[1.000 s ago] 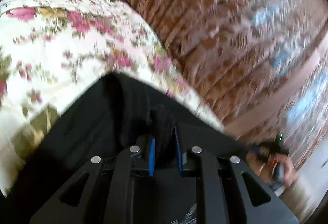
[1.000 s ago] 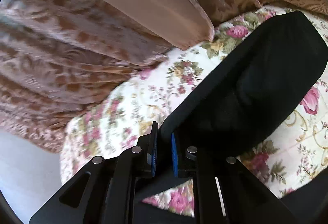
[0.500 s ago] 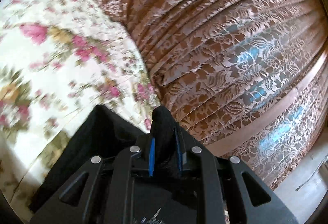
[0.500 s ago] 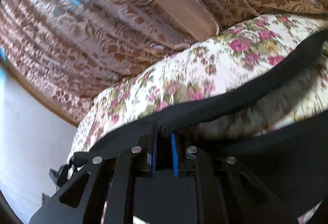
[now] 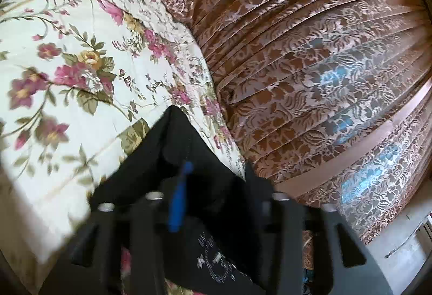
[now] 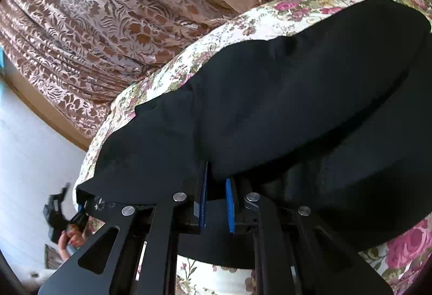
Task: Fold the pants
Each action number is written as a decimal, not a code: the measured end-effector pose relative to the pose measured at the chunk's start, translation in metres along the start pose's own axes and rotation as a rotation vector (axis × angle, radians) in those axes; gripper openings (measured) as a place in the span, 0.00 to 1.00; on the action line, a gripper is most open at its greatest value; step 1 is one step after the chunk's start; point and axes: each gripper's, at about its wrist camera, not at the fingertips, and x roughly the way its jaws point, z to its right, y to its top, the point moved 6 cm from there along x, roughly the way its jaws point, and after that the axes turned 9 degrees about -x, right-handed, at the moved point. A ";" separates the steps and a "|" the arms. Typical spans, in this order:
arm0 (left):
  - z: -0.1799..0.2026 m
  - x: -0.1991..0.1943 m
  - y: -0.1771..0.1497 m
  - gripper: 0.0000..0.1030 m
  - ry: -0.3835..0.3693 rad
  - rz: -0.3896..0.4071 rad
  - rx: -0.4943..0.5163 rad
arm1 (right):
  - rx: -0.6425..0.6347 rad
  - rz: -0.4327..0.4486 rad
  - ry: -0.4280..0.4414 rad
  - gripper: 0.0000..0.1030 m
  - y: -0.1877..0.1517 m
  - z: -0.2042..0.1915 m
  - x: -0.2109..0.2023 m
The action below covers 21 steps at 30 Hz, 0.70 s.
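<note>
**On the floral bedspread: black pants, left jaws apart, right jaws pinching a fold**

At the near edge of the left wrist view, the left gripper point(image 5: 213, 187) is motion-blurred. One blue pad point(image 5: 179, 195) shows clearly; the other finger sits well off to the right, so the jaws stand apart. Between and just ahead of them lies a pointed corner of the black pants point(image 5: 175, 143), resting on the floral bedspread point(image 5: 67, 65). Whether cloth touches either pad cannot be told through the blur. White print shows on the dark fabric low in the frame. Beyond the bed edge hangs a brown patterned curtain point(image 5: 310, 65).

Right wrist view, near: right gripper point(image 6: 216, 197), blue pads point(image 6: 230, 203) narrowly set with a fold of pants edge caught between them, so the jaws are clamped on the cloth. Pants point(image 6: 283, 106) spread up and right from the jaws in a wide, doubled-over layer across the bedspread point(image 6: 270, 16). At lower left, a hand point(image 6: 68, 239) holds the other gripper at the pants' far corner. Farther back: curtain point(image 6: 94, 24). No containers in either view.
</note>
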 end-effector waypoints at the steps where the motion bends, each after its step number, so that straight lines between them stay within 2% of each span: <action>1: 0.001 -0.005 -0.004 0.65 -0.020 -0.013 -0.015 | 0.001 0.006 0.005 0.11 0.001 0.000 0.000; 5: 0.003 -0.021 -0.020 0.72 -0.059 -0.027 -0.045 | 0.016 0.014 0.030 0.12 0.002 0.003 -0.001; 7: 0.004 -0.023 -0.027 0.73 -0.058 -0.047 -0.052 | 0.039 0.016 0.043 0.33 0.002 0.005 -0.002; 8: 0.005 -0.021 -0.030 0.74 -0.052 -0.058 -0.053 | 0.054 0.023 0.044 0.50 0.002 0.007 -0.005; 11: 0.011 -0.016 -0.032 0.81 -0.075 -0.082 -0.085 | 0.094 0.086 0.070 0.51 0.008 0.011 -0.016; 15: 0.016 -0.009 -0.036 0.83 -0.084 -0.116 -0.164 | 0.148 0.083 0.030 0.51 0.011 0.028 -0.018; 16: 0.017 -0.012 -0.037 0.83 -0.078 -0.100 -0.164 | 0.180 0.084 0.030 0.51 0.010 0.034 -0.018; 19: 0.020 -0.038 -0.037 0.83 0.033 0.067 -0.096 | 0.248 0.096 0.055 0.51 0.009 0.043 -0.018; 21: 0.020 -0.040 -0.045 0.83 0.060 0.057 -0.086 | 0.269 0.103 0.056 0.51 0.009 0.048 -0.017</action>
